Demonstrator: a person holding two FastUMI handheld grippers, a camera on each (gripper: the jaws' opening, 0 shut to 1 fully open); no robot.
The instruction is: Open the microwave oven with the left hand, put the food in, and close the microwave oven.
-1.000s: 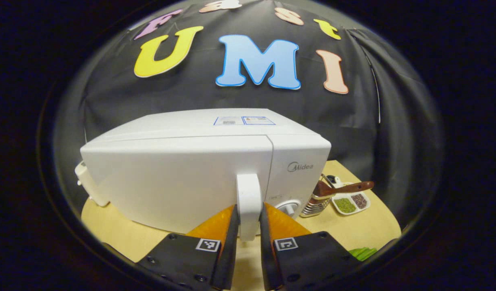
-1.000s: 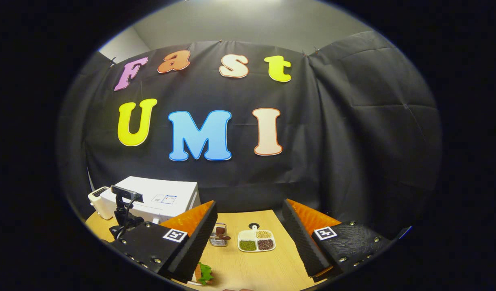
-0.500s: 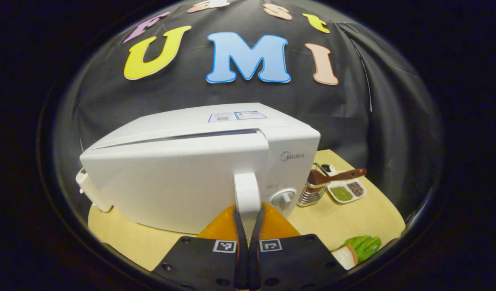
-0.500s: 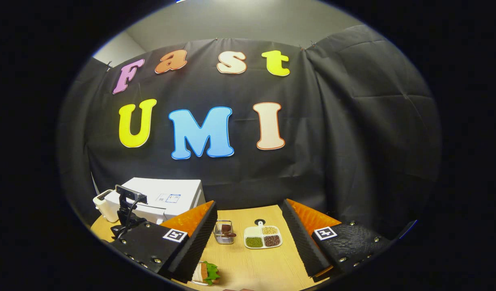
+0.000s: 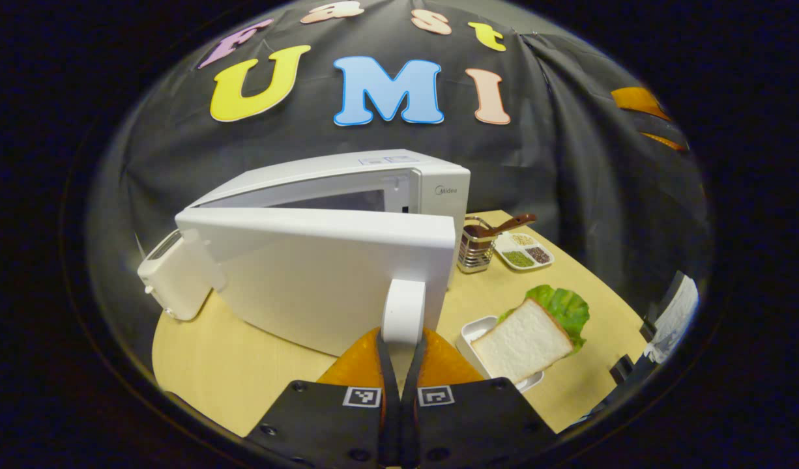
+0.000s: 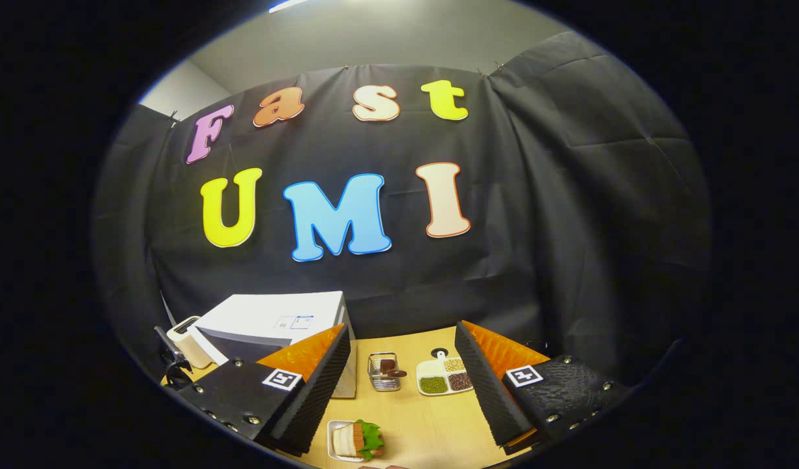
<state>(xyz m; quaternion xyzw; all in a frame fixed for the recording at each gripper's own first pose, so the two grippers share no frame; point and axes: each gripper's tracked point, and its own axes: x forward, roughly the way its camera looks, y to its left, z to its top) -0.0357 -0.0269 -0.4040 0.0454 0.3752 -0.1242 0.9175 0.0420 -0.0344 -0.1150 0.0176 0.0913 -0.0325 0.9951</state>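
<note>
The left gripper (image 5: 399, 352) is pinching the white handle (image 5: 403, 311) at the free edge of the microwave's door (image 5: 321, 273), both fingers pressed tight against its lower end. The door is standing partly swung out from the microwave (image 5: 386, 179), hinged on the far left side, and a wedge of the dim cavity is showing behind its top edge. The food, a sandwich (image 5: 526, 329) of white bread and green lettuce, is sitting in a small white tray (image 5: 472, 329) on the wooden table (image 5: 243, 365), just to the right of the door's free edge. Farther back on the table a wire holder (image 5: 474, 251) with a brown spoon is standing next to a divided dish (image 5: 523, 249) of grains. The right gripper (image 6: 403, 384) is hovering above the table with its fingers spread wide and nothing between them. In the right gripper view the sandwich is lying below and slightly left of the gap between those fingers, with the holder and dish beyond it and the microwave off to the left.
</note>
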